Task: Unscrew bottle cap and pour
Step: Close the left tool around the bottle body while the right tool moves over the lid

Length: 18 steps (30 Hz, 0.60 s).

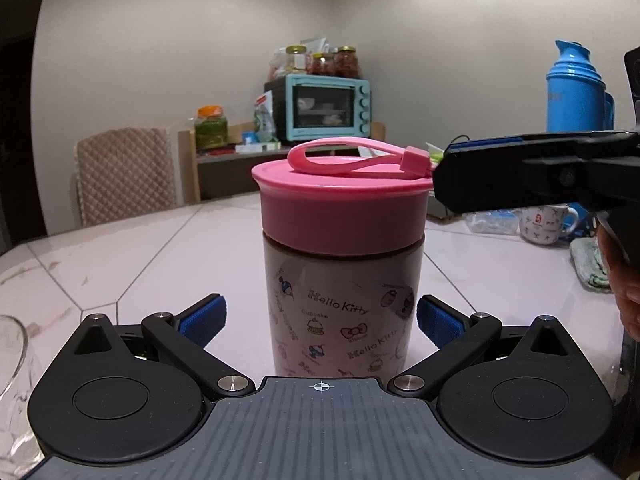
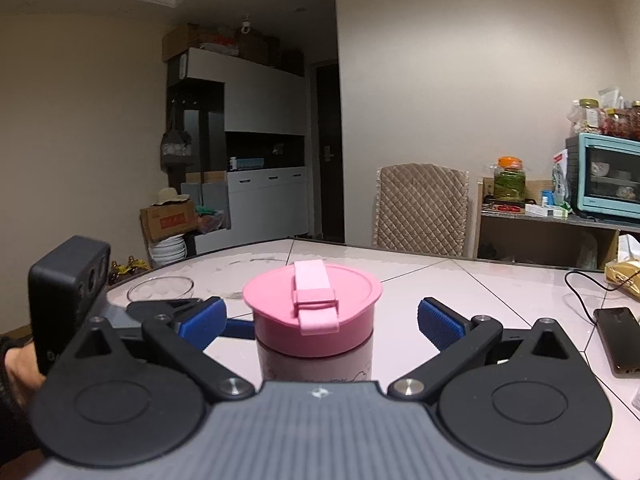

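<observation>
On the white tiled table (image 1: 132, 264), between the two hand-held grippers: a pink bottle (image 1: 340, 304) stands upright, its cap (image 1: 344, 204) on.

Far left of the left gripper: the curved rim of a clear glass vessel (image 1: 14, 364) shows at the edge of the left wrist view; in the right wrist view a glass bowl (image 2: 160, 286) stands behind the left gripper's fingers.

Left gripper (image 1: 322, 320): its jaws are spread wide, one blue pad (image 1: 204, 320) on each side of the bottle's lower body, with a gap on both sides, so not touching it.

Bottle: printed with small cartoon figures and "Hello Kitty" writing; it is just in front of the left gripper, in the middle between the pads.

Cap: pink, wide, with a pink strap loop (image 1: 352, 158) lying on top; from the right wrist view the strap's clasp faces the camera.

Right gripper (image 2: 322, 320): its jaws are also spread wide, at the height of the cap, one pad (image 2: 438, 324) on each side and apart from it; in the left wrist view one finger tip is just beside the cap's right edge.

Right of the right gripper: a dark phone (image 2: 620, 340) with a black cable (image 2: 580, 292) lies on the table.

Behind the bottle, well apart: a padded chair (image 1: 124, 172) and a turquoise small oven (image 1: 328, 106) on a shelf.
</observation>
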Tool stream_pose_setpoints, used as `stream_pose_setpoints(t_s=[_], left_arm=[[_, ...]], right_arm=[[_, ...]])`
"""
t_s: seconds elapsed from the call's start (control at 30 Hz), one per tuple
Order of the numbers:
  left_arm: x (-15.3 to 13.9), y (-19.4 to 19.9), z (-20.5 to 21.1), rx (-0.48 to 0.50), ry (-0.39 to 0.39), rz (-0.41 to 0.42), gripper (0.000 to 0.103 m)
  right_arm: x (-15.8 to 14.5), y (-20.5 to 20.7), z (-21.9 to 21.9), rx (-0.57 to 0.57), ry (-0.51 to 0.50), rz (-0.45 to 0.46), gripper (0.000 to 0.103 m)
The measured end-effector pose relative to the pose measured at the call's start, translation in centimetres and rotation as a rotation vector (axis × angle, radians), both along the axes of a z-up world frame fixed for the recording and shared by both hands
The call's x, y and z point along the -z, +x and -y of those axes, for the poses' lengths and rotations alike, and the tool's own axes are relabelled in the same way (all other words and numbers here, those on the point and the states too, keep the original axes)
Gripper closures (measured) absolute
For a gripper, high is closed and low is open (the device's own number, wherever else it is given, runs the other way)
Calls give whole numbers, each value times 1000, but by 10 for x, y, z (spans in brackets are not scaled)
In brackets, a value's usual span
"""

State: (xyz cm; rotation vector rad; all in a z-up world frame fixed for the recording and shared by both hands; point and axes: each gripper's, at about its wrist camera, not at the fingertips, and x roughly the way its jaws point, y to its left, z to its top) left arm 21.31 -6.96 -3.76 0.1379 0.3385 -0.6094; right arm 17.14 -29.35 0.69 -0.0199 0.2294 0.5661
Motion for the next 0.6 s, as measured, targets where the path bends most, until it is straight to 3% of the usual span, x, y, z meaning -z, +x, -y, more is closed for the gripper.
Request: stream_pose_setpoints(t_s=[0.6], left_arm=[[5,10,0,101,-3,25,0]], right_arm=[[8,8,-12,-35,-28,-3,0]])
